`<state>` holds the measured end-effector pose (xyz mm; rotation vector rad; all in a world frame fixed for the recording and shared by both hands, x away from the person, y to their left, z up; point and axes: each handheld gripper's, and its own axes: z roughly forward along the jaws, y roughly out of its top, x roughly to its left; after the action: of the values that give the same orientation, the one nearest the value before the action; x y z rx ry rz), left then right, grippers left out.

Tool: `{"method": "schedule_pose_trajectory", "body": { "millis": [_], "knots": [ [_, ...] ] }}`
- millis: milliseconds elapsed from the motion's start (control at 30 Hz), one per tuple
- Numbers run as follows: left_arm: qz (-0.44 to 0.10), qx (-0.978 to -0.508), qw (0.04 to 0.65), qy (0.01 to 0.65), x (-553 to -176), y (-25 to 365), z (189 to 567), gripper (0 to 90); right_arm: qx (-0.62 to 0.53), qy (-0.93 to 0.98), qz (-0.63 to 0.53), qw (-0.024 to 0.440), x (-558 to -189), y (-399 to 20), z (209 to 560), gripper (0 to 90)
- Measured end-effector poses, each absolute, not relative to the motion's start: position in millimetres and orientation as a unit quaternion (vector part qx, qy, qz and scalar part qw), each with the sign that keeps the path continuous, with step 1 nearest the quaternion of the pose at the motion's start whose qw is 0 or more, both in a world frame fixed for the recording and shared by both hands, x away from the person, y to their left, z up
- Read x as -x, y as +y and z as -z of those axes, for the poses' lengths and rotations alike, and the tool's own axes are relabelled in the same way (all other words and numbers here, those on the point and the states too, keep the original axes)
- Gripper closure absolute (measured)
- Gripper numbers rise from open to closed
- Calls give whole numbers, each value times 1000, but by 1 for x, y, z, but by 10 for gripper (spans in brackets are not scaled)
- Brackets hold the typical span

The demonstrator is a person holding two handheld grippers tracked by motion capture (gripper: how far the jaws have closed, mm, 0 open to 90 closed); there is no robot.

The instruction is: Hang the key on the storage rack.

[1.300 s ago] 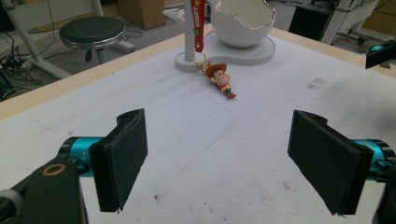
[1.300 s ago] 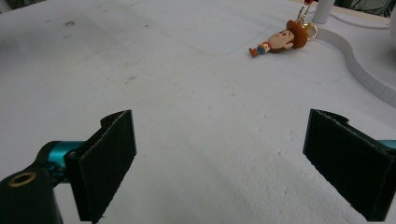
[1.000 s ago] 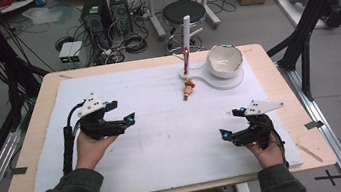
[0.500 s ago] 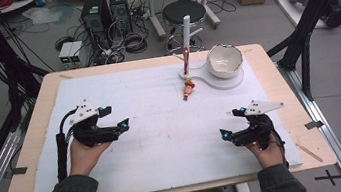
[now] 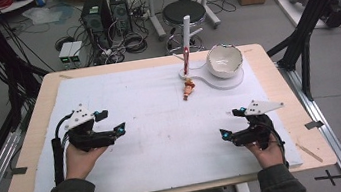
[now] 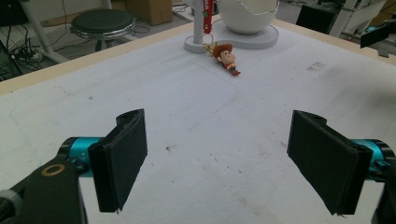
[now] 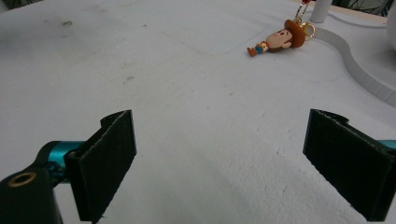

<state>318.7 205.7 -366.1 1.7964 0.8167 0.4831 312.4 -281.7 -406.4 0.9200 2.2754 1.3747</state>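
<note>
Meanwhile, the left gripper [image 5: 112,127] is seen drawn back toward the near left of the table [image 5: 36,125]; a second ago it was held farther in and farther forward on the white mat [image 5: 144,104]. The right gripper [image 5: 230,125] is found where it was, low over the mat near the front right edge. Both pairs of jaws are spread wide with nothing between them, as shown plainly in each gripper view.

The figurine [image 5: 187,89], a small hatted doll on a gold ring, is left lying on the mat just beside the post [image 5: 186,43] of the white stand [image 5: 229,81], with the bowl [image 5: 224,60] set on the same stand. It is seen ahead of the jaws in the left gripper view [image 6: 226,57] and the right gripper view [image 7: 280,39], well apart from both.

No approach has been made; the retreat of the left gripper suggests a reach is yet to be started.
</note>
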Motion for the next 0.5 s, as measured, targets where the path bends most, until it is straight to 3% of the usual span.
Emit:
{"method": "schedule_pose_trajectory", "body": {
  "millis": [500],
  "knots": [
    [-203,-755,519,345,-308,216,372,206,-324,798,-481,163,-312,-281,406,84]
  ]
}}
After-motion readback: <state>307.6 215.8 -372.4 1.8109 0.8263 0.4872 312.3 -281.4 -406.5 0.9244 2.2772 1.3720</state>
